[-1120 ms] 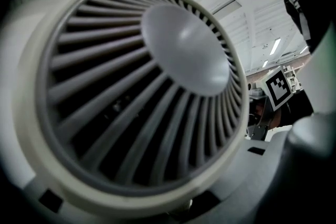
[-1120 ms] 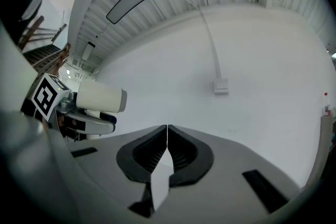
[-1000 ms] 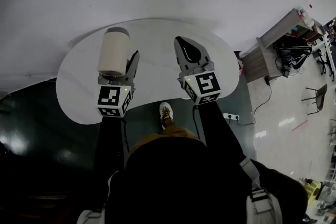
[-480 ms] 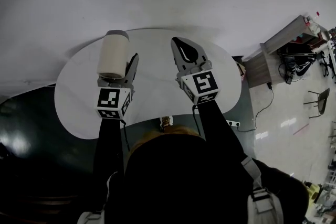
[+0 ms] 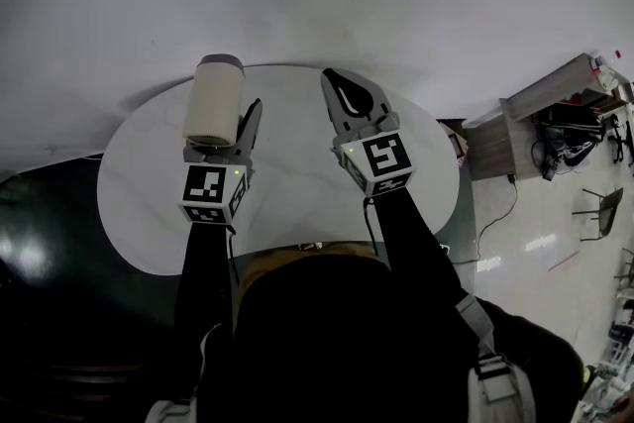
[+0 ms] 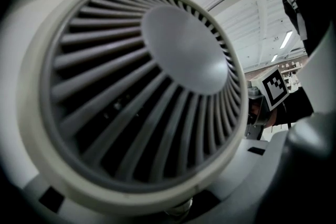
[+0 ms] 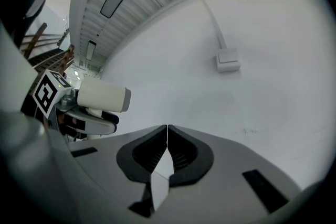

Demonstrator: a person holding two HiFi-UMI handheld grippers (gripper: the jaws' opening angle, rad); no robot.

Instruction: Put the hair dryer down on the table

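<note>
Head view, looking steeply down: finds the left gripper point(image 5: 230, 122) clamped on the hair dryer point(image 5: 213, 99), cream barrel pointing away from the person, over the far left part of the white rounded table point(image 5: 139, 203). Cannot tell whether resting on the tabletop or held clear of it. Shows one dark jaw just right of the barrel, the other hidden beneath it. Places the right gripper point(image 5: 332, 84) beside it over the table's middle, jaws pressed together, nothing between them. Notes a marker cube point(image 5: 210, 191) at the back of each gripper, dark sleeves point(image 5: 203, 282) behind. Catches a wooden desk point(image 5: 540, 109) well off to the right.

Left gripper view: fills almost wholly with the dryer's round rear grille point(image 6: 142, 81), grey radial fins around a smooth central cap, seated between the jaws.

Right gripper view: confirms the tips meeting in a closed seam, empty. Shows the dryer at left in the other gripper, and a small white box point(image 7: 228, 63) with a cable on the pale wall.
</note>
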